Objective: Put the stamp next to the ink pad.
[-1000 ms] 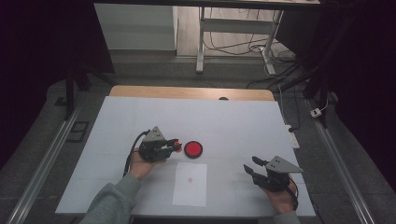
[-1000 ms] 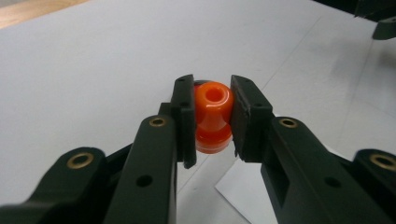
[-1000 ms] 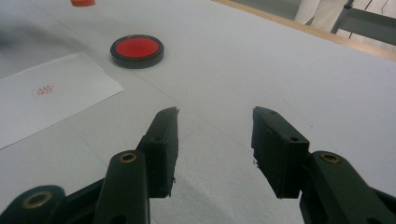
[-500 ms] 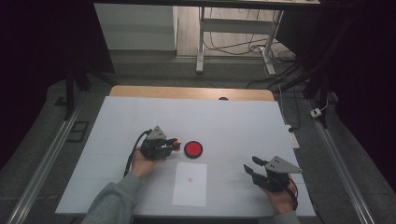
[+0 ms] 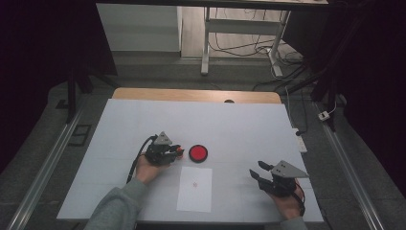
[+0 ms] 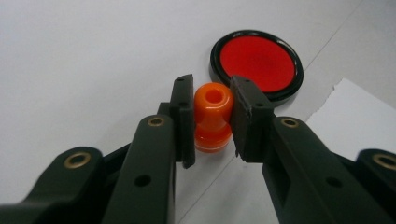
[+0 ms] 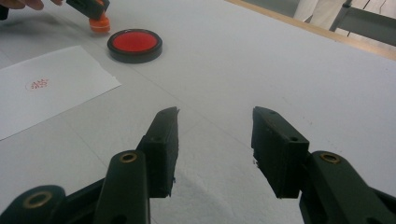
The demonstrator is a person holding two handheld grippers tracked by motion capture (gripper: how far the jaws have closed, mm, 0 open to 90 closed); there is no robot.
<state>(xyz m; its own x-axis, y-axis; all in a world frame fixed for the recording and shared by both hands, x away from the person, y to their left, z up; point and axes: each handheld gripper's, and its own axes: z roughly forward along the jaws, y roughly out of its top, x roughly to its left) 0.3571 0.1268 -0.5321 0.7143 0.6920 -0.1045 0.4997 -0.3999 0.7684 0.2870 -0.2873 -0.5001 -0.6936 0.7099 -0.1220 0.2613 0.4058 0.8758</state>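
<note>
A small orange stamp (image 6: 213,116) stands on the white table, pinched at its head between the jaws of my left gripper (image 6: 211,87). In the high view this gripper (image 5: 177,152) sits left of centre, just left of a round red ink pad (image 5: 197,153) with a black rim. A white sheet of paper (image 5: 195,189) lies in front of the pad and carries a small red stamp mark (image 5: 194,184). My right gripper (image 5: 256,170) rests near the front right, open with nothing between its jaws (image 7: 215,114). The right gripper view also shows the pad (image 7: 135,44) and stamp (image 7: 99,24) far off.
The white table top (image 5: 239,124) has a wooden strip (image 5: 191,95) along its far edge. Metal rails (image 5: 43,167) run along the floor on both sides, and desk legs with cables (image 5: 239,43) stand beyond the table.
</note>
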